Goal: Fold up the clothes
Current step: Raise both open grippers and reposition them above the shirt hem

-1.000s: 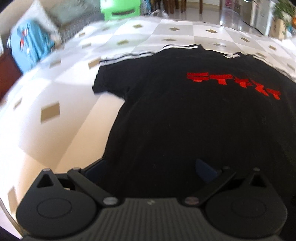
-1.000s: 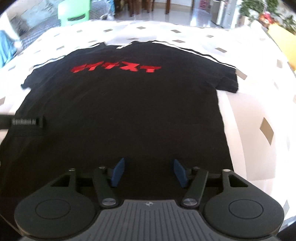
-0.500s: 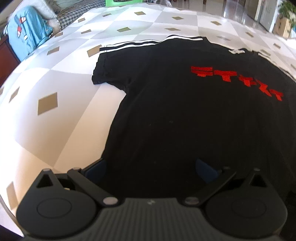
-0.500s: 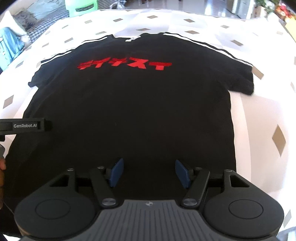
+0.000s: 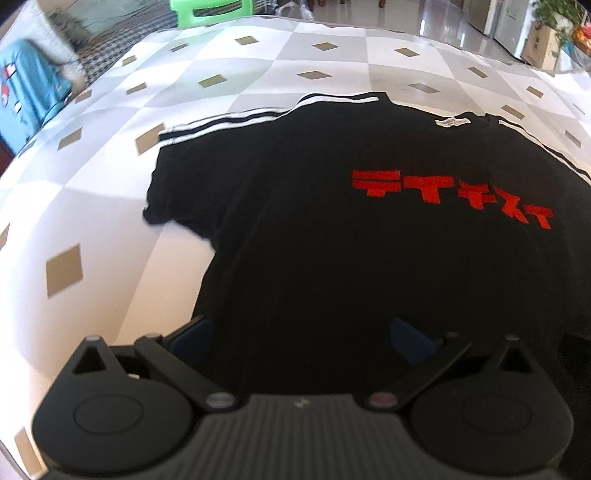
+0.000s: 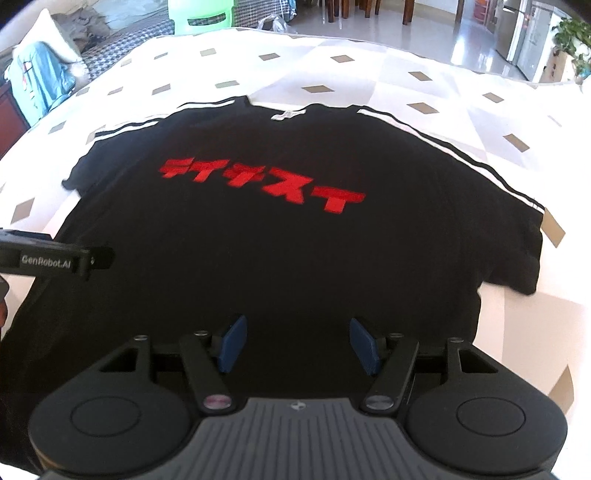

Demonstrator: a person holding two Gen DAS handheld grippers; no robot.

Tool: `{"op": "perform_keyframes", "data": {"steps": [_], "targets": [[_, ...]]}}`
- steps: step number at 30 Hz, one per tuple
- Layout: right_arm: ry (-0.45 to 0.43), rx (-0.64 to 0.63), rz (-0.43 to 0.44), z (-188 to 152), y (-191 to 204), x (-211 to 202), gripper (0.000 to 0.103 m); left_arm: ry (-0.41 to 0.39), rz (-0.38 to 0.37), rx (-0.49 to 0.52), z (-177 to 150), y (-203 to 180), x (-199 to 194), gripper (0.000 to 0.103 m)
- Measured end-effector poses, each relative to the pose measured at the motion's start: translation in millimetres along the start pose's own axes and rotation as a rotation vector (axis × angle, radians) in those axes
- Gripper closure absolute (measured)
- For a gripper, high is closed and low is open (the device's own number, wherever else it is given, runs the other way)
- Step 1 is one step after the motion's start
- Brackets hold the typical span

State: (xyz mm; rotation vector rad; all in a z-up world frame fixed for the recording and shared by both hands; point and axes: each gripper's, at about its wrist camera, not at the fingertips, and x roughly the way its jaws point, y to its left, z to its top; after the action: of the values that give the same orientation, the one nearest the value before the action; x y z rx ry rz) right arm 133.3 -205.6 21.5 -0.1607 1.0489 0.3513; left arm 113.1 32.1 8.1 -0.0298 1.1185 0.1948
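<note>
A black T-shirt point(image 5: 332, 251) point(image 6: 280, 258) with red lettering and white shoulder stripes lies spread flat, front up, on a white checked cloth. My left gripper point(image 5: 299, 332) hovers open over the shirt's lower left part, its left pad near the side hem. Over the lower middle of the shirt, my right gripper point(image 6: 297, 345) is open with nothing between its blue pads. The left gripper's finger point(image 6: 55, 258) shows at the left edge of the right wrist view.
The white cloth point(image 5: 92, 206) with grey and tan diamonds covers the table on all sides of the shirt. Beyond the far edge stand a green plastic stool point(image 6: 199, 16), a sofa with a blue garment point(image 5: 26, 96), and chairs.
Both grippers have tilted or drawn back slightly, so the shirt sits lower in both views and more of the far table shows. Both stay open; the shirt has not moved.
</note>
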Motion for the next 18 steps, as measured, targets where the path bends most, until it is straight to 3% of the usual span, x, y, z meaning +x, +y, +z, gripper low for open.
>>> {"op": "perform_keyframes", "data": {"steps": [10,18], "targets": [[-0.015,0.032,0.011,29,-24,19,0.042,-0.022,-0.037,0.074,28,-16,17,0.0],[-0.023,0.026,-0.015,38,-35,32,0.042,-0.028,-0.079,0.03,35,-14,37,0.0]]}}
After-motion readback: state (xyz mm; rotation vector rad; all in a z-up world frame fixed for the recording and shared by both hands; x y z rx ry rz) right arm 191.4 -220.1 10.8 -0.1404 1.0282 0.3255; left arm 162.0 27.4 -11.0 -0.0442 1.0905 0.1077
